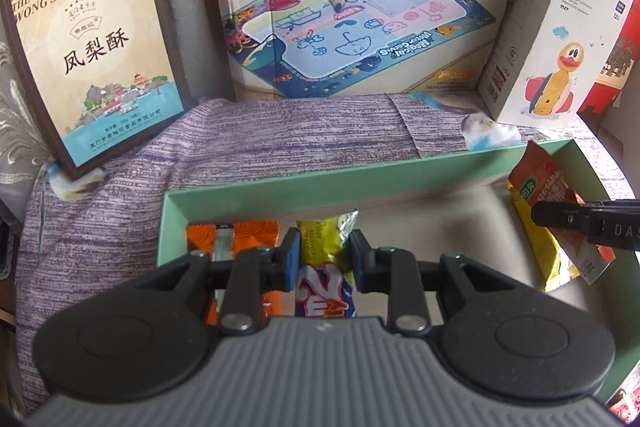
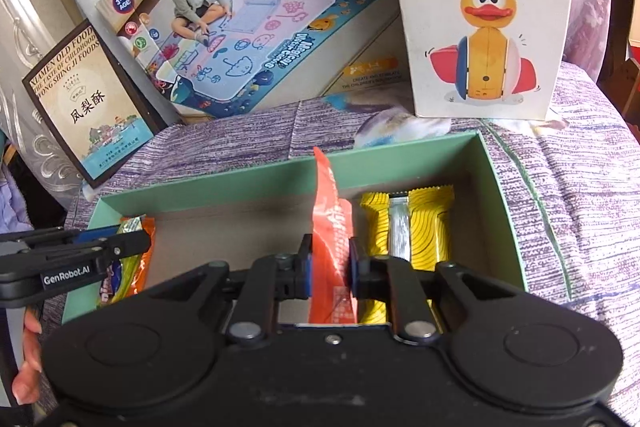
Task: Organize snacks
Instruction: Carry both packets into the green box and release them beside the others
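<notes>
- The left hand-held gripper (image 1: 325, 259) was clamped on a yellow snack packet (image 1: 326, 267), low in the centre of the left wrist view, over the green box (image 1: 360, 183).
- The right hand-held gripper (image 2: 330, 267) was clamped on an orange-red pouch (image 2: 332, 227) standing upright mid-frame, beside a yellow wafer pack (image 2: 420, 223) lying in the box.
- Both packets looked light, crinkly and slippery; I judged a hold across the flat middle safer than the sealed ends.
- An orange pack (image 1: 248, 231) lay at the box's left end.
</notes>
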`<state>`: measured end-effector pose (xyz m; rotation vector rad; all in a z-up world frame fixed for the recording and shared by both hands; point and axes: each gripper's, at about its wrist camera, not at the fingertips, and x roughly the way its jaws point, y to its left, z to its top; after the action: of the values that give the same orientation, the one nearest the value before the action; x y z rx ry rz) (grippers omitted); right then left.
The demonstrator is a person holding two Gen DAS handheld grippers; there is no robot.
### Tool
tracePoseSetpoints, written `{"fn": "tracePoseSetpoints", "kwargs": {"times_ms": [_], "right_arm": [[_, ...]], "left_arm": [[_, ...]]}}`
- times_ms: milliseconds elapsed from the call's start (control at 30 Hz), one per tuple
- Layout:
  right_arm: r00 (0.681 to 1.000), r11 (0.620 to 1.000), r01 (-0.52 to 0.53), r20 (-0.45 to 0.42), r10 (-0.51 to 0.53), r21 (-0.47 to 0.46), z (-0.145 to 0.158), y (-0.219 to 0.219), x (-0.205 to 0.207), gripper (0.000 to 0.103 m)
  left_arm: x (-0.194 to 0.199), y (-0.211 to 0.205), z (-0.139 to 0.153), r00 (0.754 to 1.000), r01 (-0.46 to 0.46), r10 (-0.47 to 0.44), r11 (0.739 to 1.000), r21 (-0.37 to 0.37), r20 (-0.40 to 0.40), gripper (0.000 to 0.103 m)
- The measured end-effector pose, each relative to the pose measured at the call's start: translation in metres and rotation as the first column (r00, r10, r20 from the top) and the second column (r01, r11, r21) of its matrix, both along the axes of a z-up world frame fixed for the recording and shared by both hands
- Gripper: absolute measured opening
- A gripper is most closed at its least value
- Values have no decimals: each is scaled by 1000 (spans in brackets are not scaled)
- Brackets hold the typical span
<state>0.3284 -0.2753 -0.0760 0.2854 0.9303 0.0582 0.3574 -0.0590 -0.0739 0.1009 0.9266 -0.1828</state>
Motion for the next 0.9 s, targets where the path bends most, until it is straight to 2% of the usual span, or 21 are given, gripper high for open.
{"fn": "tracePoseSetpoints", "kwargs": {"times_ms": [33,100,167,267,367,500,633,767,900], "right_arm": [[1000,1000,0,9,0,1,1,0,0,35],[999,1000,-2,36,2,-7,6,3,-4,64],[998,1000,-8,57,9,-22,10,5,-7,77],[998,999,-23,63,25,-31,19,8,-13,78],[997,999,-33,68,36,-40,26,11,-22,84],[996,998,-52,64,54,-37,37,17,-41,85],[994,997,-74,80,76,-33,50,22,-70,96],[992,995,-97,79,99,-27,59,28,-101,97],[989,992,-126,72,126,-10,64,36,-136,103]], "left_arm": [[-1,-2,-1,1000,-6,5,1000,24,10,45],[-4,-7,-2,999,-15,12,997,70,37,68],[-8,-9,-1,999,-7,3,996,84,45,71],[-13,-7,0,1000,-12,11,999,52,21,73],[-24,-5,6,1000,-17,16,999,47,24,81],[-47,-1,18,1000,-16,15,999,29,27,88],[-80,2,30,999,-2,1,1000,26,40,95],[-119,7,35,999,8,-8,1000,16,34,97],[-159,12,34,999,22,-23,1000,18,24,100]]}}
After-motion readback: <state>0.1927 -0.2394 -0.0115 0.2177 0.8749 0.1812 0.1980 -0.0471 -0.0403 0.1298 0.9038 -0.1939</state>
